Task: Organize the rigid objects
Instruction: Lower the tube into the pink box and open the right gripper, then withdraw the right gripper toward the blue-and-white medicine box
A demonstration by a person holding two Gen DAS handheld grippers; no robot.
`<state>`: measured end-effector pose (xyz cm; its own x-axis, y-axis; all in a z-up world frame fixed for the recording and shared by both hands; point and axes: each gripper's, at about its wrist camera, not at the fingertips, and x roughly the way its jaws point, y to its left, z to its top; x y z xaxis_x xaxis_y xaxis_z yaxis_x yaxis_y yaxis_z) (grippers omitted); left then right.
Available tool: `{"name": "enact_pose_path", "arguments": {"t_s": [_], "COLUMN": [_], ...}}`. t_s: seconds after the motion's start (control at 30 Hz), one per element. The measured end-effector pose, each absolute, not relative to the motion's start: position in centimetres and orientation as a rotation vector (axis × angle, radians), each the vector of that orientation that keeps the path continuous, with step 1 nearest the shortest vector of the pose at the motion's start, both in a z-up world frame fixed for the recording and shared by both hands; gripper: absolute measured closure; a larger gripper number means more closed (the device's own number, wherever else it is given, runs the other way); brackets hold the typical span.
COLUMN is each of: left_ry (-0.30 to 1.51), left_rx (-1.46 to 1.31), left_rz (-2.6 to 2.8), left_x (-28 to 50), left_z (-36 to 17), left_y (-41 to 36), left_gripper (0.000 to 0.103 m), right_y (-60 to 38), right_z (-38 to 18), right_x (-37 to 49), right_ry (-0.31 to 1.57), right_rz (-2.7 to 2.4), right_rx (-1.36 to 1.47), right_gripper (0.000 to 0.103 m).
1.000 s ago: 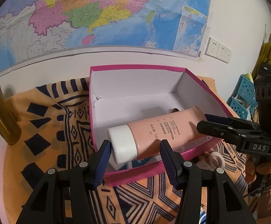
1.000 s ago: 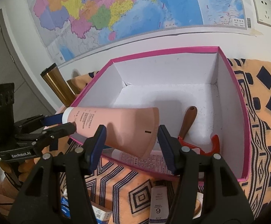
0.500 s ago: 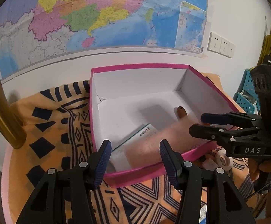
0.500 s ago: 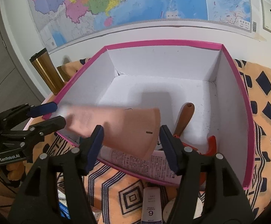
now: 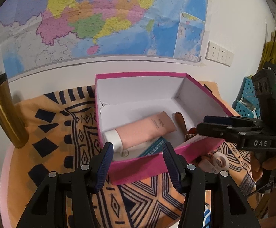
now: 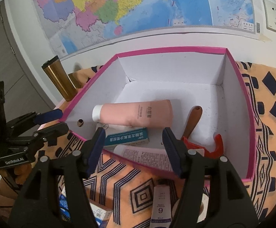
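Two hand-held tools hover at the near edge of an open box, and neither grips anything. The right tool (image 6: 133,149), at the lower centre of its own view, has its blue-padded jaws moderately spread with only air between them; it has just been opening, probably after letting go of the tube. The left tool (image 5: 138,164), at the lower centre of its view, stands somewhat narrower, also empty, just in front of the box's near wall.

Beyond the jaws sits the pink cardboard box (image 6: 238,87), white inside, its lid off, evidently the place where the loose items are being gathered. The pink cosmetic tube (image 6: 136,115) lies flat on the box floor in the middle of the frame, white cap (image 6: 96,113) to the left, resting partly on a teal medicine carton (image 6: 127,137) with white Chinese print. To the right lie a wooden-handled brush (image 6: 193,120) and a red tool (image 6: 216,145). A white printed tube (image 6: 143,156) lies against the near wall.

Still outside the box, at the bottom of the frame, a small tube marked "6" (image 6: 160,205) waits on the orange patterned cloth (image 6: 271,114) covering the table. A gold flask (image 6: 59,80) stands upper left, under a wall map (image 6: 138,5). The tools read "GenRobot.AI" and "DAS".
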<state>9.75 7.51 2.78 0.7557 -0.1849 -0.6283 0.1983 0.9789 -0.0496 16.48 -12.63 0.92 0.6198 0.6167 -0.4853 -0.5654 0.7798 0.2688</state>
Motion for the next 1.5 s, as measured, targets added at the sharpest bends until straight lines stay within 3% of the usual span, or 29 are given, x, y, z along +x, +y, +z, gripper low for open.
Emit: {"name": "enact_pose_path", "arguments": {"t_s": [0.57, 0.9, 1.27, 1.37, 1.5], "left_ry": [0.730, 0.936, 0.979, 1.002, 0.994], "left_rx": [-0.070, -0.111, -0.163, -0.158, -0.156], "left_rz": [-0.308, -0.346, -0.423, -0.464, -0.459], "left_x": [4.5, 2.5, 0.3, 0.3, 0.6], "left_z": [0.8, -4.6, -5.9, -6.3, -6.1], "left_y": [8.8, 8.4, 8.4, 7.3, 6.8], "left_gripper": [0.049, 0.049, 0.049, 0.049, 0.049], "right_y": [-15.0, -12.7, -11.5, -11.4, -11.4], "right_z": [1.6, -4.5, -8.5, -8.9, -9.0], "right_x": [10.3, 9.8, 9.3, 9.0, 8.9], "right_ry": [0.522, 0.724, 0.856, 0.866, 0.862], "right_rz": [0.819, 0.859, 0.904, 0.911, 0.929], "right_rx": [0.127, 0.093, 0.108, 0.104, 0.112], "right_gripper": [0.039, 0.039, 0.040, 0.052, 0.056]}}
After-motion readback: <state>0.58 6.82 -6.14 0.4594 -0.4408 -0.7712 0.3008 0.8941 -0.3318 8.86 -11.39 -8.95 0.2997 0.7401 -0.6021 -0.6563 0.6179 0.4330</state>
